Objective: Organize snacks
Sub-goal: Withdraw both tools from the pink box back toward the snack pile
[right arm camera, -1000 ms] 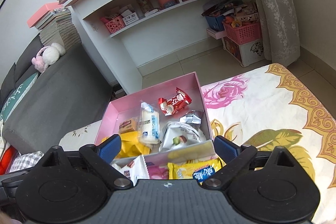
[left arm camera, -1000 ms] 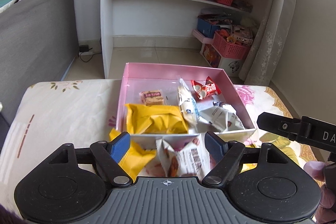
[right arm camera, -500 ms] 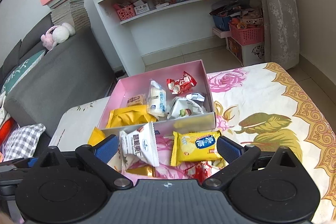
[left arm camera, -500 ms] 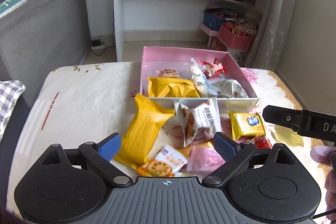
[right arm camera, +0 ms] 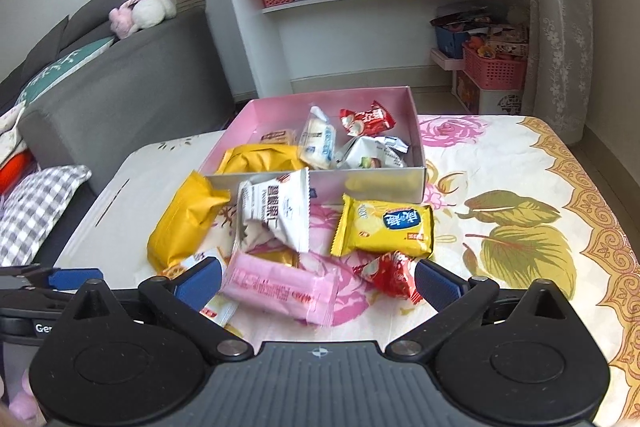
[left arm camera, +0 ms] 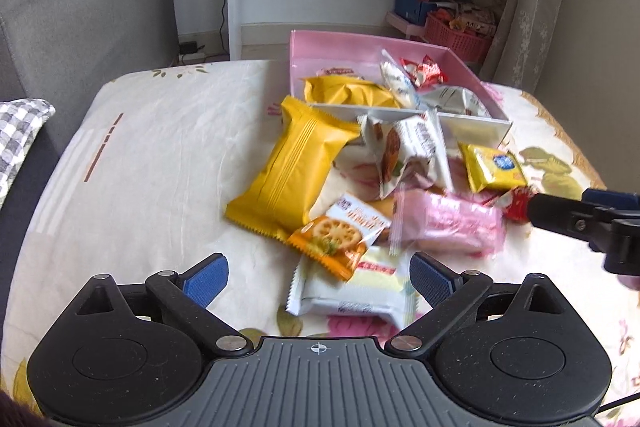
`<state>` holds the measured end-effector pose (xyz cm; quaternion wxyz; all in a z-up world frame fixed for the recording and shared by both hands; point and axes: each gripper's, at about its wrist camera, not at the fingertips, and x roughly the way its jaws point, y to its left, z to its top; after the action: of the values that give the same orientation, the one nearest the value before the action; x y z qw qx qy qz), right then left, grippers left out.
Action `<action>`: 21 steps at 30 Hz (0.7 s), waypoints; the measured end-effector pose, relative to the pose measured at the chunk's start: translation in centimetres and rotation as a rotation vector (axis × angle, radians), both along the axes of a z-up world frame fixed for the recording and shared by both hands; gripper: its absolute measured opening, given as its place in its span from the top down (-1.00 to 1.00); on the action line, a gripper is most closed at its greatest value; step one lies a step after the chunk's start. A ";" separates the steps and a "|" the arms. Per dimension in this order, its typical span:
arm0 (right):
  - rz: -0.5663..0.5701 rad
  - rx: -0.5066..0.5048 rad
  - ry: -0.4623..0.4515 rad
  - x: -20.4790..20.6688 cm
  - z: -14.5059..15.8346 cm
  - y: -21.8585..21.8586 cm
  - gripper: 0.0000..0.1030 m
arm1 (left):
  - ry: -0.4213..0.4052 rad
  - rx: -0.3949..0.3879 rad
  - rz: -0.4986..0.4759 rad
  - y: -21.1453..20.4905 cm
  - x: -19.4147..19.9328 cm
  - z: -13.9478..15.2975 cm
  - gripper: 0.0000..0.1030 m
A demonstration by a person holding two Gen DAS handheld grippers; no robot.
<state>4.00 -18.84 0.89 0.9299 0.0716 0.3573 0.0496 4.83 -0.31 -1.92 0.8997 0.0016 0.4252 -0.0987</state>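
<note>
Pink box (right arm camera: 412, 131) as landmark, standing on the flowered tabletop (right arm camera: 520, 167), already part-filled with packets. Loose snacks heaped just in front of its near wall.

Largest there: yellow pack (left arm camera: 294, 167), front-left of the box, puffed and pillow-like; probably light, soft and slippery, best pinched across a narrow side or at a crimped end seal. White pack (right arm camera: 280, 211), leaning against the box's near wall, crinkled; likely to crush, so its flat seal looks the safer hold. Pink pack (right arm camera: 276, 287), further out from the box, lying flat and glossy, apt to slide. Biscuit pack (right arm camera: 386, 225), front-right of the box, flatter and probably stiffer, with brittle contents. White wafer pack (left arm camera: 352, 291), furthest from the box. Orange sachet (left arm camera: 336, 237), overlapping it. Red candy (right arm camera: 394, 275), smallest, beside the pink pack.

Left tongs (left arm camera: 318, 275) spread wide, having just been opening, empty, hanging over the wafer pack. Right tongs (right arm camera: 318, 283) likewise just been opening, gaping, gripping nothing, with pink pack and red candy lying between the pads but untouched.
</note>
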 end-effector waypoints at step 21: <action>0.298 -0.211 0.006 0.3 -3.9 1.5 -0.86 | -0.024 0.045 -0.257 -1.5 -0.8 -3.8 -0.91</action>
<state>4.34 -17.35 -3.02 0.9135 -0.0799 0.3702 0.1489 4.08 -1.77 -5.69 0.8843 0.0776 0.4128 -0.2038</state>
